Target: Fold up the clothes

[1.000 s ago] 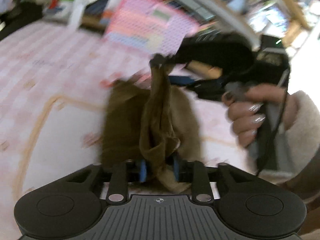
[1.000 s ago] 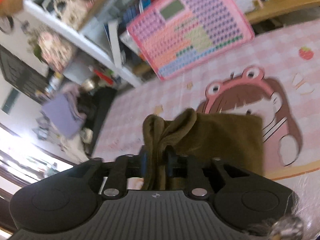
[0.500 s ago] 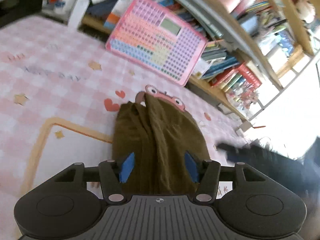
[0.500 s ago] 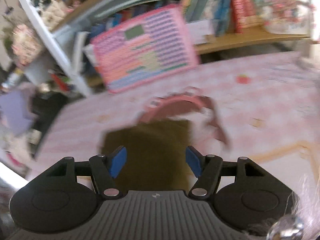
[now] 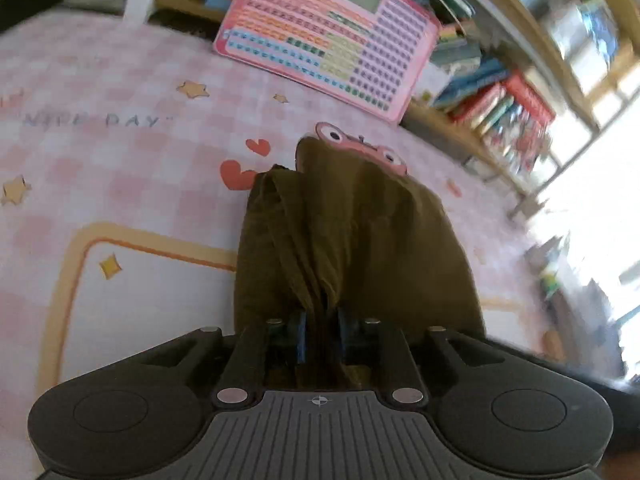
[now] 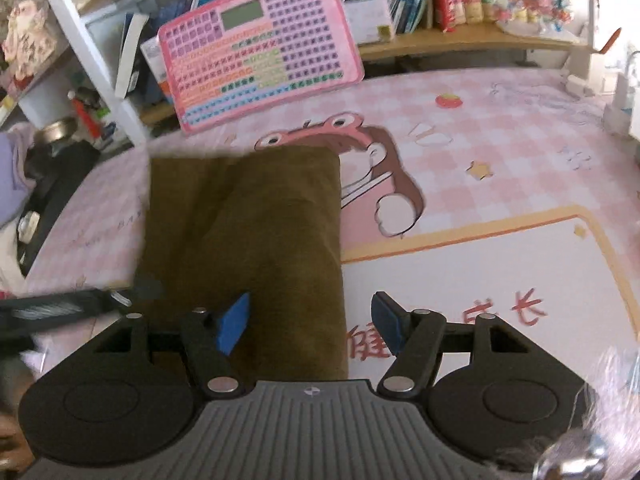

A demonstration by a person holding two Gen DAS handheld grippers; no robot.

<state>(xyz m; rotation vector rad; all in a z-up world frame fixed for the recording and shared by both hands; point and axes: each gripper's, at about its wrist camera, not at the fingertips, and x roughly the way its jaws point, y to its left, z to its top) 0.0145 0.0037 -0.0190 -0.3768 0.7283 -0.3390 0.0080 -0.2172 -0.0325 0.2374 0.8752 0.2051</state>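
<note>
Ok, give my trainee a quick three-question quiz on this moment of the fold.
1. True or false: the left tongs are shut on the brown garment.
2. The right tongs are: A) open above the garment; B) shut on it; C) out of view.
3. Fill in: the pink keyboard toy leans against the ____.

Key: 1 true, the fabric bunches between the blue pads. 2 A. 3 bookshelf.
</note>
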